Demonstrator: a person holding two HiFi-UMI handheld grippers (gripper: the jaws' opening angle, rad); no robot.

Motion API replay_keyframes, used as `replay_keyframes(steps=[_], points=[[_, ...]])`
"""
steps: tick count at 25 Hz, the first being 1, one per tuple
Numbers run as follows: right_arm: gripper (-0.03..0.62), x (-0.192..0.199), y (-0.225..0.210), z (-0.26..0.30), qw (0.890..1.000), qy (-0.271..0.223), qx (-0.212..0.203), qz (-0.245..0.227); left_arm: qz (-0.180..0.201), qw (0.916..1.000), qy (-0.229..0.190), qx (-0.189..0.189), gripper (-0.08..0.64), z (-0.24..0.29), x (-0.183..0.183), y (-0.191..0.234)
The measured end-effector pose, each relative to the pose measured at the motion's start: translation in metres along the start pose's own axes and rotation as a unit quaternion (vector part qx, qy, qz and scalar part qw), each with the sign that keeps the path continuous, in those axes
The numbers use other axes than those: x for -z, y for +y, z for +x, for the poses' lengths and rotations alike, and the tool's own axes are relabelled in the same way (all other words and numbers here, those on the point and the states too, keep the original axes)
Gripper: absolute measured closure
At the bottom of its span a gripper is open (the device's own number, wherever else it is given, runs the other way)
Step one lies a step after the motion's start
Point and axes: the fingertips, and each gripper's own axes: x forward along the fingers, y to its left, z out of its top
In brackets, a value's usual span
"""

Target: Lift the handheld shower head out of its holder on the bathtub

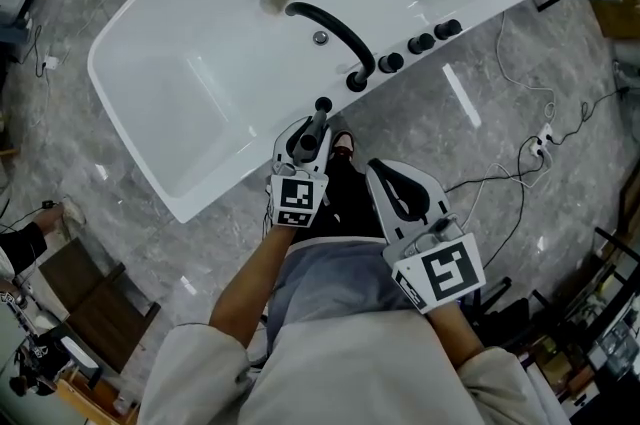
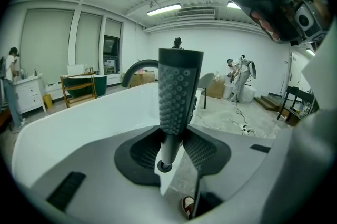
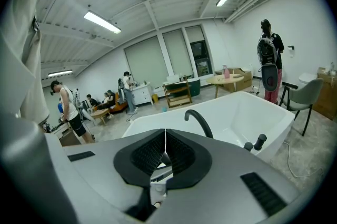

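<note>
The white bathtub [image 1: 200, 183] lies across the top of the head view, with a black curved spout [image 1: 335, 33] on its near rim. My left gripper [image 1: 311, 135] is at that rim, shut on the grey handheld shower head [image 1: 319, 125], just short of the round black holder [image 1: 323, 104]. In the left gripper view the shower head [image 2: 178, 91] stands upright, its studded face showing, with its stem pinched between the left gripper's [image 2: 171, 152] pads. My right gripper [image 1: 398, 190] hangs further back near my legs, shut with nothing in it, its pads [image 3: 179, 152] meeting edge to edge.
Several black knobs [image 1: 420, 43] sit on the tub rim right of the spout. Cables [image 1: 530, 153] trail over the marble floor at the right. Wooden furniture [image 1: 95, 308] stands at lower left. People and tables [image 3: 226, 79] are far across the room.
</note>
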Motion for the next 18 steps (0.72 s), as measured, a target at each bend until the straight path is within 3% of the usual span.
replay_keyframes(steps=[18], points=[[0.573, -0.009, -0.003, -0.006, 1.0, -0.017, -0.004, -0.004, 0.002, 0.9992, -0.036, 0.015, 0.422, -0.021, -0.046, 0.004]])
